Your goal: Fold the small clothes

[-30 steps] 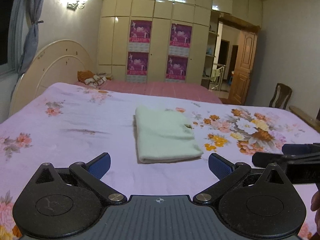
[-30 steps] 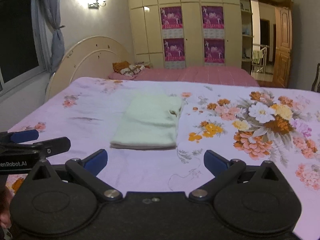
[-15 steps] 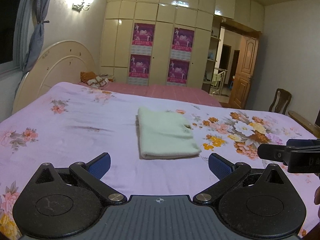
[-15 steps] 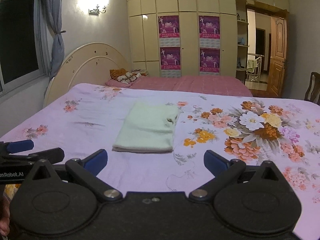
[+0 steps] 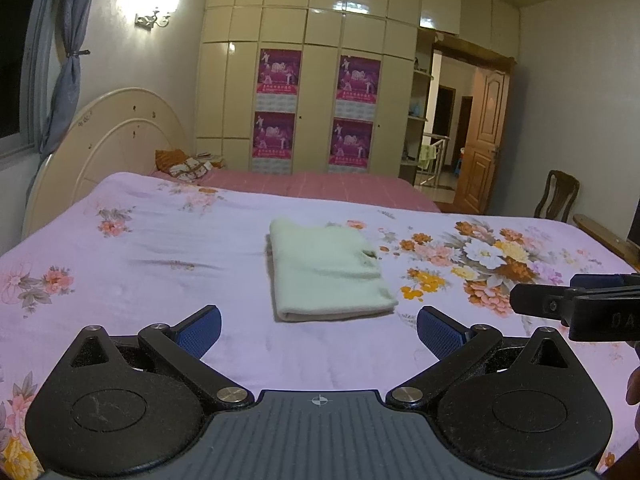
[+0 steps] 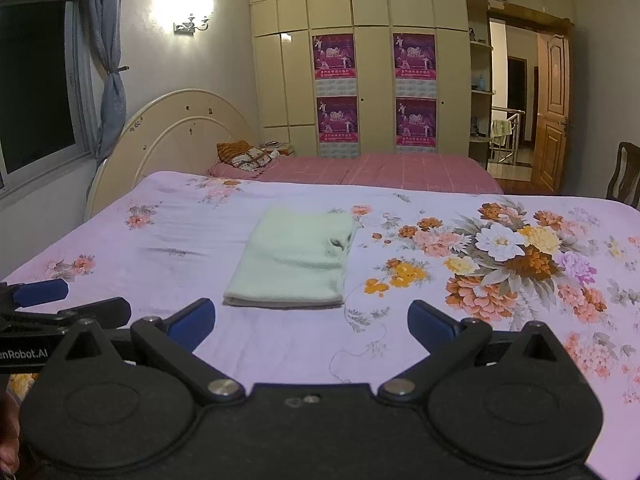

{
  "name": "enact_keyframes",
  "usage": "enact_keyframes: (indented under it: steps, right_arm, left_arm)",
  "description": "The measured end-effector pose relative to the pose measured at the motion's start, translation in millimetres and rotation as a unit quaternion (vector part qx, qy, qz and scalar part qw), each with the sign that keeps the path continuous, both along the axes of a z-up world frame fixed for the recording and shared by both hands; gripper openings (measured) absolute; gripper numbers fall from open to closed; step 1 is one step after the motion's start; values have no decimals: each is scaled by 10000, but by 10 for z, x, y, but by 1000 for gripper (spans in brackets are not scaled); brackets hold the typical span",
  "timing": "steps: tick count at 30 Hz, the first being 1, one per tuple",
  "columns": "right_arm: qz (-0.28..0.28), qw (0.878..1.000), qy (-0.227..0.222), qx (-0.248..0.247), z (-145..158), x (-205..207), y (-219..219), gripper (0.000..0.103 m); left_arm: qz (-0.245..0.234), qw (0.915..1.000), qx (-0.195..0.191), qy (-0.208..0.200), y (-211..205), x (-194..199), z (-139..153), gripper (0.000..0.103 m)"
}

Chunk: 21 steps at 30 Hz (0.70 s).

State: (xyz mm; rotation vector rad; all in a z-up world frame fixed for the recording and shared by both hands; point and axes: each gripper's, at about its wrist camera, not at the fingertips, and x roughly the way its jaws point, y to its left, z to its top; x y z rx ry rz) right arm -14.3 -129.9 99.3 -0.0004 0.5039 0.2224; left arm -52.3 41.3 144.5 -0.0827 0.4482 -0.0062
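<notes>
I see the folded pale green garment point(image 5: 326, 270) lying flat on the bed point(image 5: 160, 240), on the lilac floral sheet, near the middle of the mattress. Its thick folded edge faces both cameras.

Left gripper point(image 5: 319, 326): I read the fingers point(image 5: 200, 328) as spread wide apart, holding nothing. The garment lies ahead of the gap between them, well clear of both blue pads, with bare sheet between pads and cloth. Its near edge sits roughly centred on the gap.

Right gripper point(image 6: 311, 318): the fingers point(image 6: 430, 322) are likewise spread apart and hold nothing. The garment point(image 6: 296, 258) lies ahead and slightly toward the left finger, not touching either pad. A loose thread point(image 6: 360, 350) lies on the sheet between the pads and the cloth.

Each gripper shows at the edge of the other's view, the two held side by side above the near edge of the bed. A cream headboard point(image 6: 172, 136) stands at the far left, and a wardrobe point(image 6: 360, 80) with purple posters lines the back wall.
</notes>
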Motion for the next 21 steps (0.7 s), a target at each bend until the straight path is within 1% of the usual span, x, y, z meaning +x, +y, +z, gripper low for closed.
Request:
enact_keyframes:
  steps: [10, 21]
  right_arm:
    - [-55, 10000, 2, -25, -5, -9, 24, 102]
    - [-50, 10000, -9, -20, -18, -3, -1, 102]
  left_arm:
    - [-5, 10000, -42, -5, 0, 4, 1, 103]
    - [5, 10000, 34, -36, -8, 9, 9, 103]
